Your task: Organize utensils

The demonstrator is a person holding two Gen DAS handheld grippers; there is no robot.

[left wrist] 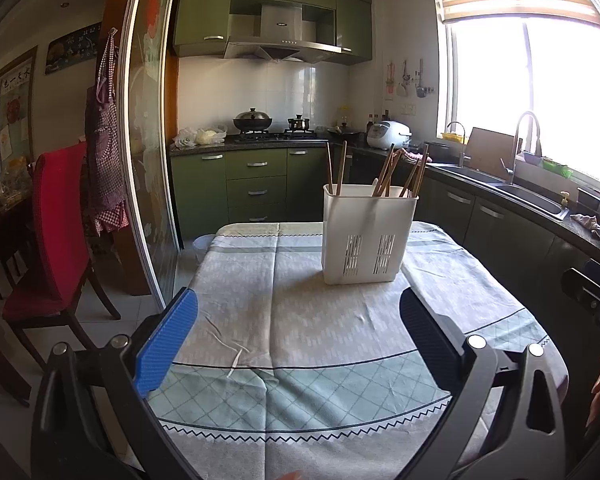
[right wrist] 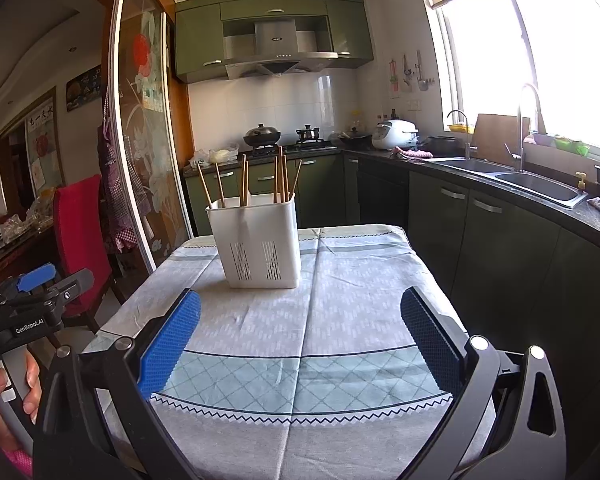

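Apparently I'm idling both grippers, left gripper (left wrist: 298, 336) and right gripper (right wrist: 300, 338), jaws apart, empty; chopsticks (right wrist: 280, 176) are standing in the holder (right wrist: 256, 240). Next: checking for strays.

Green cabinets (right wrist: 324, 196) all round, range hood (left wrist: 278, 40) over stove — lidded wok (left wrist: 253, 120) and small pot (left wrist: 298, 122) on burners. White rice cooker (right wrist: 394, 133) in corner, double sink (right wrist: 508, 176) under bright window, red chair (left wrist: 56, 232) at left.
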